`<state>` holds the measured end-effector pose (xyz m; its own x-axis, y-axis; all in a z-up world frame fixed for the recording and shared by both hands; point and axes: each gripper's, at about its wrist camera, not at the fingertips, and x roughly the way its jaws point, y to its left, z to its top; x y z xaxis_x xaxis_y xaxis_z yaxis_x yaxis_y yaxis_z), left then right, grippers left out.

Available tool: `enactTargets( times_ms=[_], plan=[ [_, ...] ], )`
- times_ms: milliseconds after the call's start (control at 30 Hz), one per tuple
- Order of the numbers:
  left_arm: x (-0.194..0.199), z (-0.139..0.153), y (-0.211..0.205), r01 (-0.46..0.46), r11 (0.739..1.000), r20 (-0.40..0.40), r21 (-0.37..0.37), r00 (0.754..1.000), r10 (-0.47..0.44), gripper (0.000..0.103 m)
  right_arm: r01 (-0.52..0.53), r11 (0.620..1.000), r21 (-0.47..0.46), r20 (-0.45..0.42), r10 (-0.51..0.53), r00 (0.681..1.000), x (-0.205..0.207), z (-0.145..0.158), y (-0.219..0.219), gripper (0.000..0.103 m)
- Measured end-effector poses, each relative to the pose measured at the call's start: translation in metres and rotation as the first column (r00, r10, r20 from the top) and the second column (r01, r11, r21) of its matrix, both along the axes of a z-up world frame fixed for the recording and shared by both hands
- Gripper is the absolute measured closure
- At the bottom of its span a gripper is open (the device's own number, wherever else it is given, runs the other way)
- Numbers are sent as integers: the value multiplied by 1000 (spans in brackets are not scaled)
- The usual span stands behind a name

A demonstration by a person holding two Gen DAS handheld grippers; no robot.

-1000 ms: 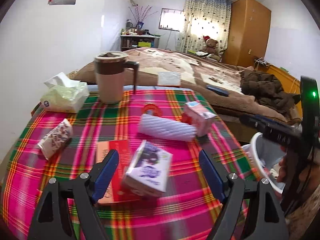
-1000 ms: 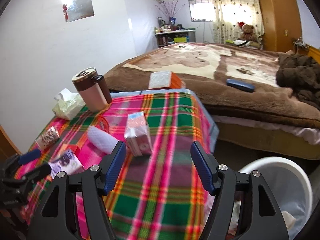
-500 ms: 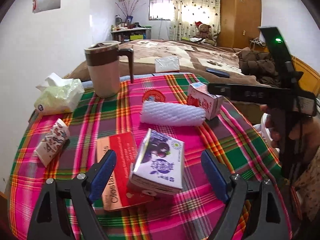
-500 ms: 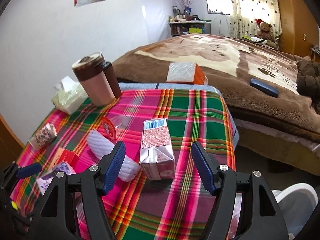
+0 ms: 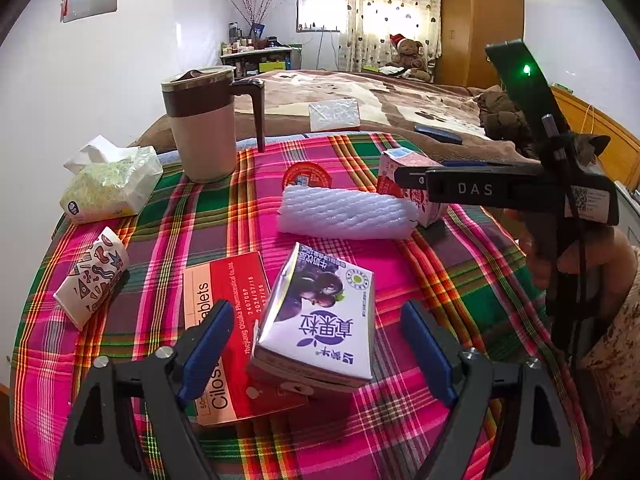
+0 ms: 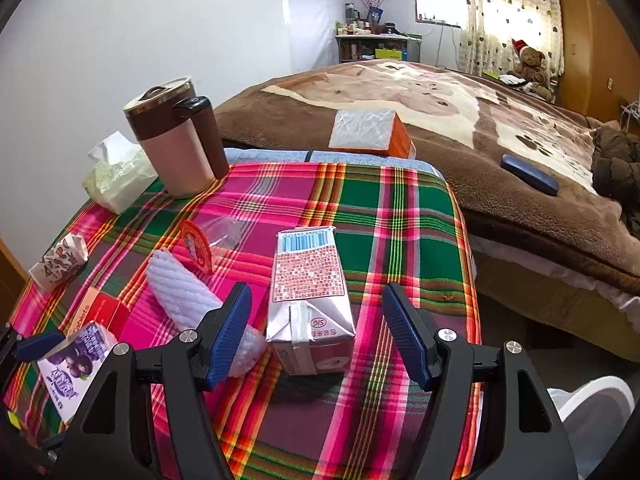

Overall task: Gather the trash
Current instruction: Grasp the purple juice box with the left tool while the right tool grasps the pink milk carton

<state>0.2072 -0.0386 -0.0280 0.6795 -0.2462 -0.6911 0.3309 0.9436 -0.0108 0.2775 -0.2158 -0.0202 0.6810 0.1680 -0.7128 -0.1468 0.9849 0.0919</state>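
**Two open grippers, a carton framed in each**

Straddling a purple milk carton [image 5: 320, 316], the left gripper [image 5: 316, 350] has just been narrowing its jaws, yet both blue pads stand clear of the carton's sides; the carton's near base is hidden behind the gripper body, and it lies partly on a red tablet box [image 5: 228, 320] whose lettering is cut off by the left finger; the right gripper [image 6: 316, 334] likewise has been closing around a pink carton [image 6: 308, 304] standing upright on the plaid tablecloth [image 6: 400, 216], pads apart from it on both sides; a white foam sleeve [image 6: 184, 292] lies just beside the pink carton, its near end hidden behind the left pad; in the left view the right gripper's bar covers part of the pink carton; farther out sit a patterned paper cup [image 5: 92, 276], a tissue pack [image 5: 112, 184] and a mug [image 5: 204, 128]; only the rim of a white bin [image 6: 592, 400] shows, bottom right.
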Motion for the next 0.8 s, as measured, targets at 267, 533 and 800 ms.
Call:
enactTargets(
  times_ms=[267, 533, 800],
  plan=[
    [6, -7, -1, 7, 1000, -27, 6, 1000, -6, 38, 10, 1000, 7, -9, -10, 1000, 1, -4, 1, 61],
    [6, -5, 5, -9, 999, -30, -32, 1000, 8, 39, 18, 1000, 14, 15, -19, 1000, -5, -3, -1, 64],
    [-1, 5, 2, -13, 998, -7, -56, 1000, 13, 39, 44, 998, 39, 39, -46, 998, -20, 4, -10, 64]
  ],
)
